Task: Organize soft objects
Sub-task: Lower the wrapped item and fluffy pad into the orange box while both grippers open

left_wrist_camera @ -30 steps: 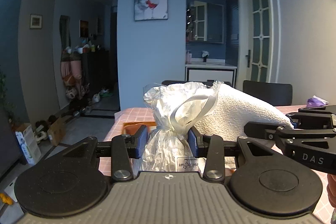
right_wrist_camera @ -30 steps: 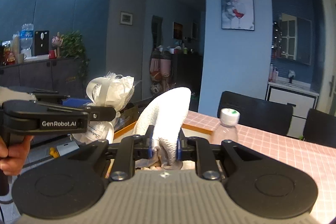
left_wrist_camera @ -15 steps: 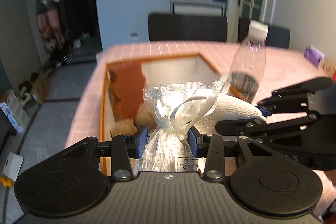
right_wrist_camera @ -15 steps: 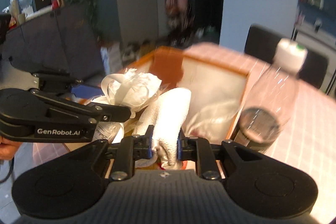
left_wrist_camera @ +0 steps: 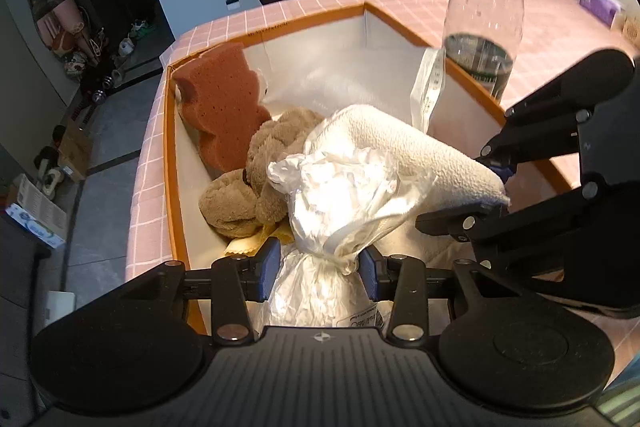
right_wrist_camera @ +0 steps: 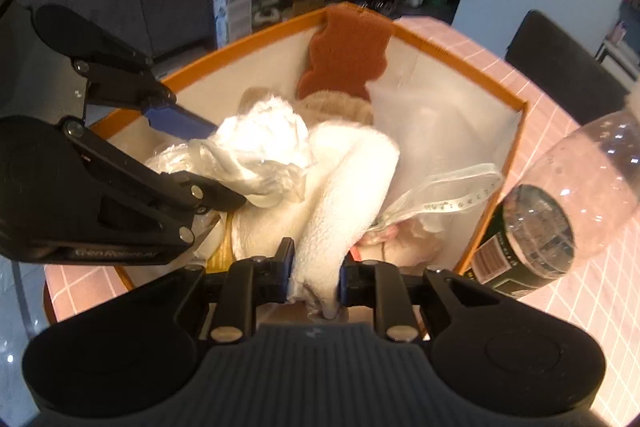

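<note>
Both tools now tipped down over the orange box (left_wrist_camera: 171, 163), left tool (left_wrist_camera: 318, 269) clamped on crinkled plastic bag (left_wrist_camera: 340, 195) (knotted), right tool (right_wrist_camera: 316, 273) on white towel (right_wrist_camera: 344, 195)

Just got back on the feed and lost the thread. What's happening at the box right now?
Both tongs are loaded and angled down over the orange box. The left tongs are clamped on a tied plastic bag; the right tongs grip a white towel. Neither is released yet. A brown sponge and a plush toy already lie in the box. A clear bottle stands outside it on the pink tablecloth.
</note>
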`<state>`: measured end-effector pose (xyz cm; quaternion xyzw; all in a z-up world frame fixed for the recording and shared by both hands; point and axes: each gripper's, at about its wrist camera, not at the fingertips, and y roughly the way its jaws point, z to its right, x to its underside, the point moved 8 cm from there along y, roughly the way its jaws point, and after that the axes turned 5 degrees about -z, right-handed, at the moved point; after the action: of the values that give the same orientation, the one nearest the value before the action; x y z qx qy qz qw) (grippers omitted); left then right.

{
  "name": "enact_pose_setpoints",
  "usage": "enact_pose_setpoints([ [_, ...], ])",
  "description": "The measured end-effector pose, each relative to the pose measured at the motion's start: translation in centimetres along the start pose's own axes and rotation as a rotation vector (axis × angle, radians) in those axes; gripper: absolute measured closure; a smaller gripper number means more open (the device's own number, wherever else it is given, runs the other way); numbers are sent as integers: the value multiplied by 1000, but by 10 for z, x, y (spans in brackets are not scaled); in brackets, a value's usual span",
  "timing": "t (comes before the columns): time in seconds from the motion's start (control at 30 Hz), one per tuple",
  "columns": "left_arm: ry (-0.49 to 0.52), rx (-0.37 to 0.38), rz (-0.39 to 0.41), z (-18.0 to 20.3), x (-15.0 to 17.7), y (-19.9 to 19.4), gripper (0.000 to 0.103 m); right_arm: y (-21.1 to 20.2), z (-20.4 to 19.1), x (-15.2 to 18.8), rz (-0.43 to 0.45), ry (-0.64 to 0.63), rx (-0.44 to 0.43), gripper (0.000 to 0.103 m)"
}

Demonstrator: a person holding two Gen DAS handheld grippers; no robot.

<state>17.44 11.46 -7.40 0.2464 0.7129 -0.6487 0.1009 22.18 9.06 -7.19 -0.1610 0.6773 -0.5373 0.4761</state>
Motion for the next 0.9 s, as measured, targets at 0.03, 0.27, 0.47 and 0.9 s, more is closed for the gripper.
enact_pose_setpoints([
  [0.03,5,-6,-7,1,1,1,56,2,-2,2,-17,-6,-4,84],
  [0.27,14,-34,-38,-4,-1,10,55,16,-8,3,-69,-37,5,83],
  [0.47,40,-58,-25,-2,2,4,39,10,-9,2,-62,-47,2,74],
  [0.9,116,-102,67,12,-11,-42,26,-51,-5,16,-7,-111,89,50],
])
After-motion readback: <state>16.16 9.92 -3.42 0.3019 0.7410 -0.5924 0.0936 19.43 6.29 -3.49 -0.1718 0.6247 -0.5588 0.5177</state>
